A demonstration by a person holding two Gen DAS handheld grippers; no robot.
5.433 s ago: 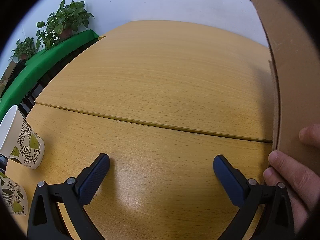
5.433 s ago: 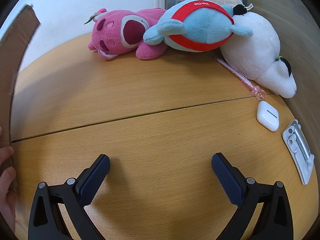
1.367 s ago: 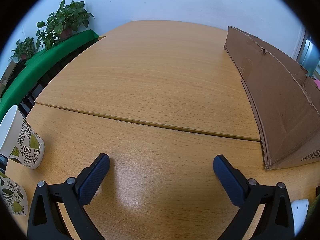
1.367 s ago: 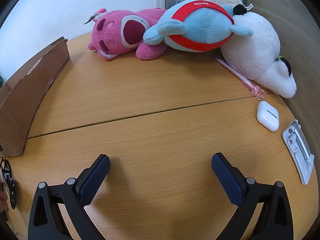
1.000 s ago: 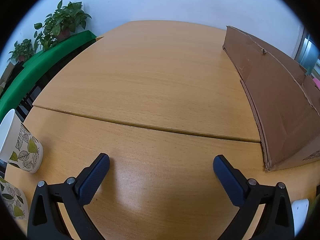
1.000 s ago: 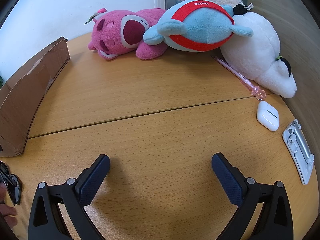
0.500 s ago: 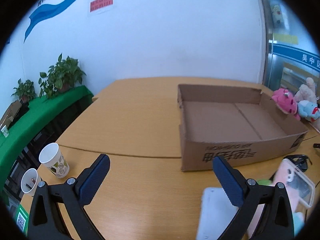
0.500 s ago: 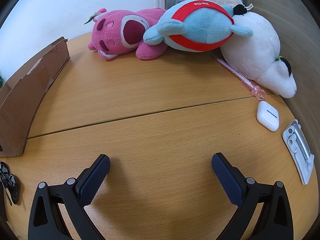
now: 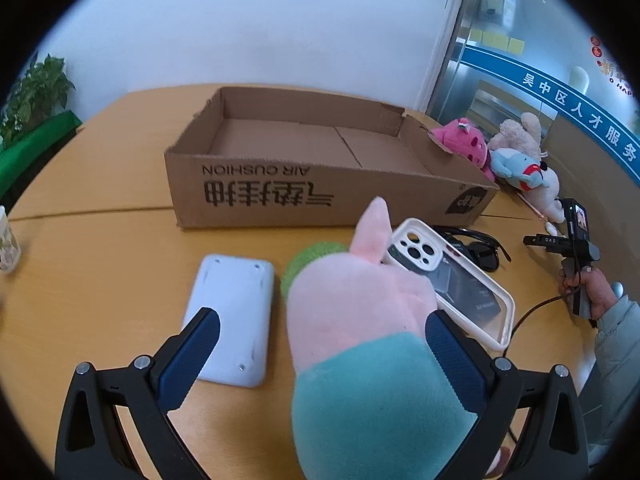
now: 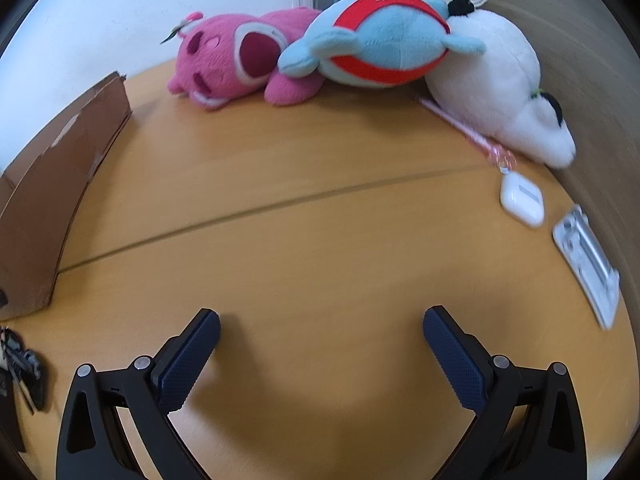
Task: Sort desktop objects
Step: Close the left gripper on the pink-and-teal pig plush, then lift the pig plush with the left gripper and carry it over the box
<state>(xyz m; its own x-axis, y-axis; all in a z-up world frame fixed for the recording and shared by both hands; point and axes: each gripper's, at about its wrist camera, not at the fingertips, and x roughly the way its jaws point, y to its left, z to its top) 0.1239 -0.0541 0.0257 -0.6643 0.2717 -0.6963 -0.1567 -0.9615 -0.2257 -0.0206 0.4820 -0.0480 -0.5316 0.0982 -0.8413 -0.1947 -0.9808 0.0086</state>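
In the left wrist view my left gripper (image 9: 320, 344) is open above a pink and teal plush toy (image 9: 360, 312) that lies between its fingers, untouched as far as I can tell. A white power bank (image 9: 234, 312) lies to its left, a white phone case (image 9: 452, 280) and black sunglasses (image 9: 480, 248) to its right. An open cardboard box (image 9: 304, 160) stands behind them. In the right wrist view my right gripper (image 10: 320, 344) is open and empty over bare table. A pink plush (image 10: 236, 64), a blue and red plush (image 10: 380, 40) and a white plush (image 10: 500, 96) lie at the back.
A white earbud case (image 10: 522, 198), a pink pen (image 10: 468, 132) and a silver clip (image 10: 588, 264) lie at the right. The box's side (image 10: 60, 192) stands at the left, black sunglasses (image 10: 20, 368) below it. A paper cup (image 9: 6, 248) stands far left.
The left gripper has risen, swung right and come down over the plush toy and power bank. The right gripper has shifted slightly; its view is now a little blurred.
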